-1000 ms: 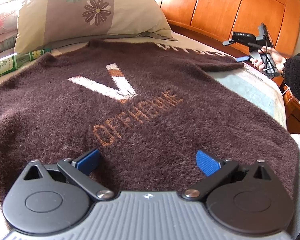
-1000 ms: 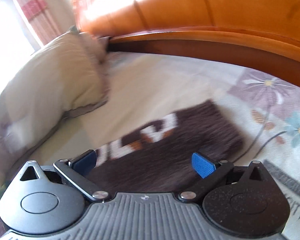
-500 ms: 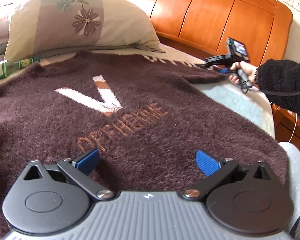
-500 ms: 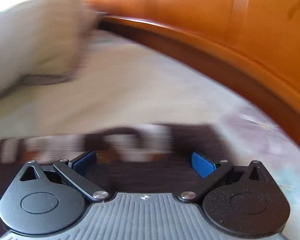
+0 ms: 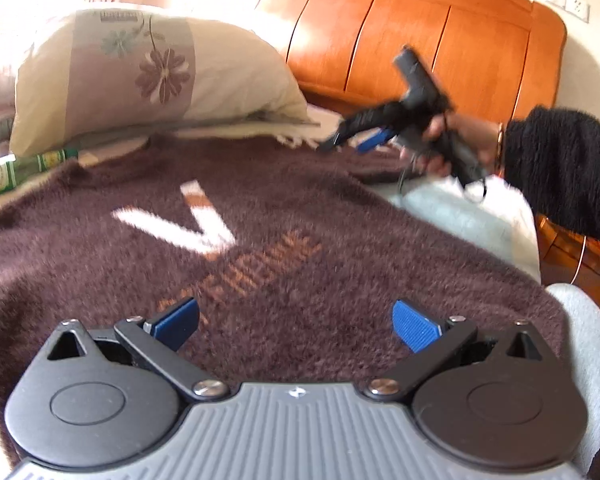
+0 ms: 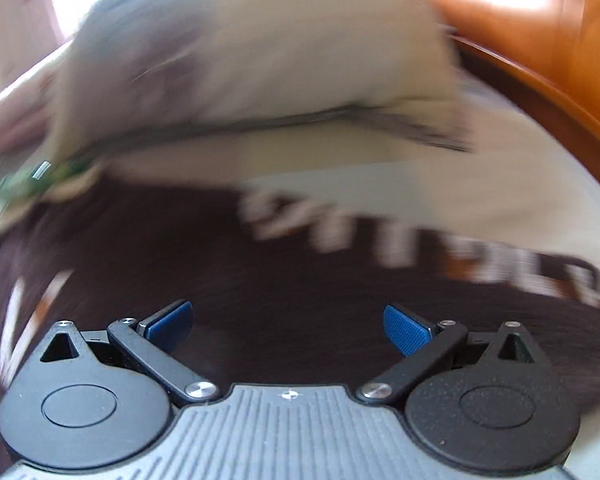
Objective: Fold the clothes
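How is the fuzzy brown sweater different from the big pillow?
The sweater is dark brown with white and orange lettering; the pillow is cream with a purple flower. The sweater lies spread flat on the bed; the pillow is puffy and stands up behind it, by the headboard. Both are soft things on the bed.

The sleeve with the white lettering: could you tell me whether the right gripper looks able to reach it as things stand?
Probably yes. The right gripper is open just above the sweater, the sleeve lies flat right ahead of it, and nothing lies between; the pillow sits beyond.

Bright window glare, motion blur, fisheye edges
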Demonstrator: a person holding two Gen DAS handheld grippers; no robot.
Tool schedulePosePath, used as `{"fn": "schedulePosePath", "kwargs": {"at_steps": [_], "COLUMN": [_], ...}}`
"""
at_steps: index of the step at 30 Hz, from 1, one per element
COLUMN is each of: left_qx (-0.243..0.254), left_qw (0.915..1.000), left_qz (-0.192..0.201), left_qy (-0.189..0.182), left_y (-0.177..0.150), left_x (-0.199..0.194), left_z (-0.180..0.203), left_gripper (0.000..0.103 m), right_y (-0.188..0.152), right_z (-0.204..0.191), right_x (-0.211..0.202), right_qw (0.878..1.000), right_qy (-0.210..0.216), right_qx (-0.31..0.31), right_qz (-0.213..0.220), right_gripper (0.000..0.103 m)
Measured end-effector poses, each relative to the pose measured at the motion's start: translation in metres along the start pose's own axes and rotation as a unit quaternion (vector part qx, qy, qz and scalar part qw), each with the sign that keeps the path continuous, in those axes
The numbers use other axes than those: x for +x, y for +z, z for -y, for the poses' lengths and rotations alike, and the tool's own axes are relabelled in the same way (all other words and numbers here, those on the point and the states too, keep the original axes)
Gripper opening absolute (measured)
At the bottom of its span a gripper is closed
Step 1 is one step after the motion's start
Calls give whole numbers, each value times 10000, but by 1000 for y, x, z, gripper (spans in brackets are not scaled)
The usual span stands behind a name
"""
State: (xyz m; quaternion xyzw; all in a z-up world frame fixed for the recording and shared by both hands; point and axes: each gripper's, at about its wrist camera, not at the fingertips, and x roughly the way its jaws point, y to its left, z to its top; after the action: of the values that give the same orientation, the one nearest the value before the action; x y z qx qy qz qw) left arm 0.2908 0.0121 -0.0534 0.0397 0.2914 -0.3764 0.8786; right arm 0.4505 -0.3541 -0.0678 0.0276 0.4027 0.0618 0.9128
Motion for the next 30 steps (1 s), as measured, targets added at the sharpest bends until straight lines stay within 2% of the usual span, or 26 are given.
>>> {"fn": "schedulePosePath", "kwargs": {"at_steps": [1,3,5,7,9,12,14,18,21,22,23,25,26,27,30], "left_qx": [-6,-42,-52,6,92,131,130,126,178,197,207,204,193,184,187], "left_qw": [10000,9999,9999,9999,9998,9995,9996,9998,9998,9998,9998,9998,9998,9998,9997], "left_qz": [53,119,109,127,179,240,210,121,38,9,-20,-67,-84,-104,-137], "left_qy": [-21,-87,-80,-20,-37,-152,-137,-106,-83,-58,-40,-47,-57,-70,-62], "left_y": [1,2,3,4,5,6,6,5,2,1,0,-2,-2,-3,-4], "left_x": [-3,-6,-6,-8,-11,-13,-10,-4,0,2,3,5,5,6,7], "left_z": [0,-1,0,4,8,10,10,10,13,13,13,13,12,12,12], "left_gripper": [102,102,102,102,102,102,102,102,102,102,102,102,102,102,102], "right_y": [-4,-14,-28,-36,-38,-39,-33,-18,-13,-16,-23,-39,-47,-54,-65], "right_z": [-10,-24,-25,-9,3,7,11,26,50,58,65,86,90,94,97], "right_x": [0,-1,4,-6,-16,-29,-37,-27,-3,6,10,0,-7,-13,-33], "right_qw": [9998,9980,9926,9946,9971,9974,9979,9896,9802,9775,9778,9835,9853,9870,9926], "right_qy": [112,41,-438,-304,-218,-224,-325,-1347,-1958,-2104,-2096,-1689,-1537,-1395,-1138], "right_qx": [-178,-625,-1100,-989,-711,-654,-559,-314,-125,-98,-34,597,661,681,365], "right_qz": [-21,-82,-255,-116,-162,-177,-36,386,263,90,-15,247,331,405,226], "right_gripper": [103,103,103,103,103,103,103,103,103,103,103,103,103,103,103]}}
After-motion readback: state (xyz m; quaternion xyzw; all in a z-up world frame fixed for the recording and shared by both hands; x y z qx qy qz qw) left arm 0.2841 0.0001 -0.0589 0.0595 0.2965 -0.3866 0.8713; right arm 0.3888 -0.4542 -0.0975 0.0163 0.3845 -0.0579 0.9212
